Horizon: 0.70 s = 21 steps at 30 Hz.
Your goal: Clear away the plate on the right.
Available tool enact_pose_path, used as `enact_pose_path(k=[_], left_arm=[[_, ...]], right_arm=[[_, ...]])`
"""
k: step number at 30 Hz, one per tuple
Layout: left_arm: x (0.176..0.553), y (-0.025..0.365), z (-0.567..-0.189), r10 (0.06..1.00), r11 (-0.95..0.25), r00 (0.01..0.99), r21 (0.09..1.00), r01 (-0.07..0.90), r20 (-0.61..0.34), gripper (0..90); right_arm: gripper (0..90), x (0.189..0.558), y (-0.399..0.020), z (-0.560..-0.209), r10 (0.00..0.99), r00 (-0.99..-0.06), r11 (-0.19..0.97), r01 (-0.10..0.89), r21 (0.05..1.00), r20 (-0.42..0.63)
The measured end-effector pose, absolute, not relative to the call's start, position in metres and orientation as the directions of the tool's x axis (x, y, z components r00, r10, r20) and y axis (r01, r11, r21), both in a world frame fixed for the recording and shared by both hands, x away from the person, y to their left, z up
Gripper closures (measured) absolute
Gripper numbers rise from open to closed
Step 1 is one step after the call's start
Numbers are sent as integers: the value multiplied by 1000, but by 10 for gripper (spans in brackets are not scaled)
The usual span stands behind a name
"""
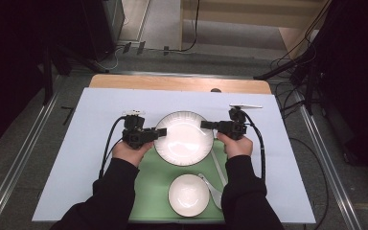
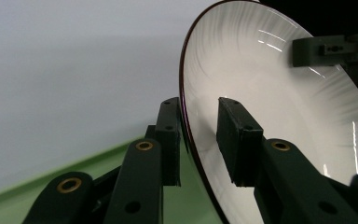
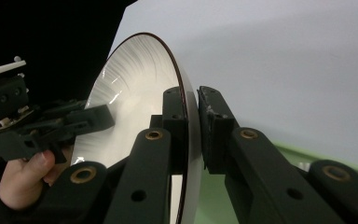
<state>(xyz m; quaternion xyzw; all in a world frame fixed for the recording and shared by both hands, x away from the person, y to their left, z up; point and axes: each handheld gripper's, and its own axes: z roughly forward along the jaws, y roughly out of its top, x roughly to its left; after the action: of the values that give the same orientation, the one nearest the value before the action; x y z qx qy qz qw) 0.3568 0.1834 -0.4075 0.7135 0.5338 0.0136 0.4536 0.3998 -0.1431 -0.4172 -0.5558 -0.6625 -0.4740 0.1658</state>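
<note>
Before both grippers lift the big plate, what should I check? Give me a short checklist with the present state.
1. Right gripper shut on the plate rim: ok, one pad on each face.
2. Left gripper shut on the rim: not ok, a gap shows at the inner pad.
3. Grippers on opposite sides of the plate: ok.
4. Small bowl apart from the plate: ok.
5. Spoon apart from the plate: ok.
6. Plate lying flat on the green mat: cannot tell.

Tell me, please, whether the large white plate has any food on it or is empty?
Empty. The large white plate shows only bare, glossy white surface in the high view and both gripper views.
</note>
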Motion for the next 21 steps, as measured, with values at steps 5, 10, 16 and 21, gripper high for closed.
enact_pose_path(k=[5,10,16,21], left_arm=[[364,198,-411,741,80,349,591,802,-573,818],[369,210,-412,701,123,314,543,830,-640,852],[372,222,-413,668,145,292,504,851,-685,851],[373,234,-414,669,145,280,491,859,-688,849]], right_arm=[[825,398,-136,-417,593,-360,-38,881,472,720],[827,398,-130,-419,589,-365,-14,887,461,721],[794,398,-121,-415,610,-453,60,845,532,650],[633,396,-122,-406,609,-492,71,815,575,622]])
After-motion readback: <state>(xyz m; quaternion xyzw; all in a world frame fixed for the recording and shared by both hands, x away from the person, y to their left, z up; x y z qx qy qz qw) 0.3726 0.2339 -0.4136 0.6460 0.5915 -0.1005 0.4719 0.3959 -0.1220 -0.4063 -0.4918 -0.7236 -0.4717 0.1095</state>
